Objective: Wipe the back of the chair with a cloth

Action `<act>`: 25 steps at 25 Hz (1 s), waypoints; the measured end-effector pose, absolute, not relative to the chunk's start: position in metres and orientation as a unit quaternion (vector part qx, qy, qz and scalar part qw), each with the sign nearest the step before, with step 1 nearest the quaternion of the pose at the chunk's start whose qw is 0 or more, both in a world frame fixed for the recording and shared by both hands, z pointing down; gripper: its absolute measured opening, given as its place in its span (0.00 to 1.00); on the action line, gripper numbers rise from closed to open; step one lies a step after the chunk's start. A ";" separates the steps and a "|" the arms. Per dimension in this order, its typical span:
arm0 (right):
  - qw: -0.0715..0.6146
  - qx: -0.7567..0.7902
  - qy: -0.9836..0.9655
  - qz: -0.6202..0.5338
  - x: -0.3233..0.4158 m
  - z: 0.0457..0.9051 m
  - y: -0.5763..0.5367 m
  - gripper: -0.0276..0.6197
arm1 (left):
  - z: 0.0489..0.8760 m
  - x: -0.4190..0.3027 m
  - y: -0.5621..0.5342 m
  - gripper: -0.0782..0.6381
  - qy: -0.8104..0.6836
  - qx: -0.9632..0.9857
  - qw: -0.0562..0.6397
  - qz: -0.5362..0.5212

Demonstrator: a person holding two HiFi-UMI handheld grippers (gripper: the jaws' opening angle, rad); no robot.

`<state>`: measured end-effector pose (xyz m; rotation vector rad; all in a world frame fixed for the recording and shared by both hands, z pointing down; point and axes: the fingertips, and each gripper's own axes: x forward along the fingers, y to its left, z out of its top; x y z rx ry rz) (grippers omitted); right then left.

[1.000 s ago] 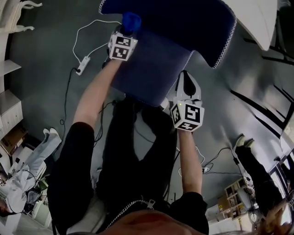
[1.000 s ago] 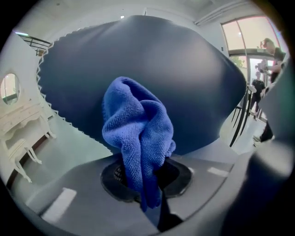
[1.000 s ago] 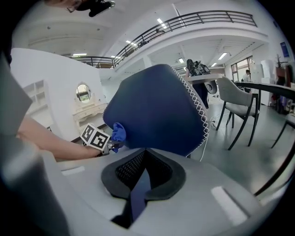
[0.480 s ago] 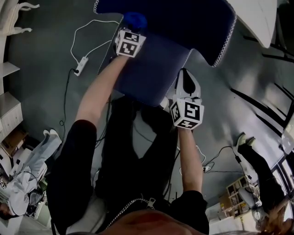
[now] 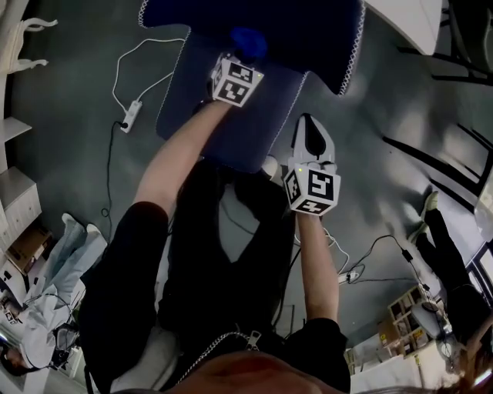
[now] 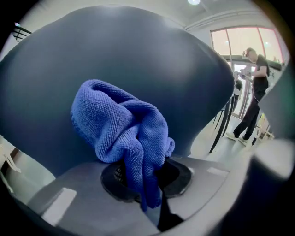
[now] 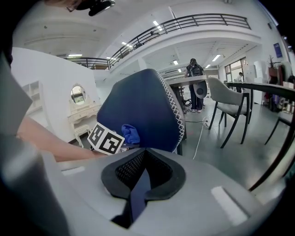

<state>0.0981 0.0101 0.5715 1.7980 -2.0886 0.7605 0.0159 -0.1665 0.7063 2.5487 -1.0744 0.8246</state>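
Note:
A dark blue chair stands in front of me, its seat [image 5: 223, 115] below its back [image 5: 254, 19] in the head view. My left gripper [image 5: 243, 55] is shut on a bunched blue cloth [image 5: 248, 40] and holds it against the inner face of the chair back. In the left gripper view the cloth [image 6: 124, 133] sticks out of the left gripper [image 6: 145, 177], with the chair back [image 6: 138, 60] filling the picture behind it. My right gripper [image 5: 310, 129] hangs beside the seat's right edge, shut and holding nothing. In the right gripper view the right gripper [image 7: 140, 179] looks at the chair [image 7: 138, 110] and the cloth [image 7: 130, 133].
A white power strip [image 5: 129, 114] with its cable lies on the floor left of the chair. A white table [image 5: 408, 19] and black frame legs [image 5: 431, 154] stand to the right. A grey chair [image 7: 226, 99] and people stand further off.
My left gripper has slid the cloth to the right along the chair back. The right gripper has hardly moved.

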 end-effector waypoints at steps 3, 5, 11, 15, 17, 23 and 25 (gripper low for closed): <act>0.140 0.631 -0.715 0.266 0.111 0.568 0.018 0.05 | 0.703 0.054 -0.149 0.19 -0.341 0.889 0.121 0.281; 0.140 0.636 -0.711 0.266 0.119 0.564 0.023 0.05 | 0.696 0.079 -0.136 0.19 -0.319 0.898 0.115 0.280; 0.134 0.657 -0.695 0.260 0.144 0.540 0.036 0.05 | 0.675 0.123 -0.104 0.19 -0.251 0.920 0.122 0.275; 0.125 0.665 -0.688 0.261 0.151 0.522 0.040 0.05 | 0.666 0.130 -0.088 0.19 -0.228 0.924 0.115 0.284; 0.119 0.664 -0.690 0.263 0.148 0.512 0.040 0.05 | 0.654 0.124 -0.084 0.19 -0.232 0.925 0.118 0.278; 0.117 0.645 -0.711 0.253 0.125 0.458 0.029 0.05 | 0.552 0.093 -0.078 0.19 -0.247 0.936 0.116 0.224; 0.116 0.638 -0.720 0.246 0.113 0.431 0.026 0.05 | 0.510 0.075 -0.076 0.19 -0.255 0.937 0.113 0.212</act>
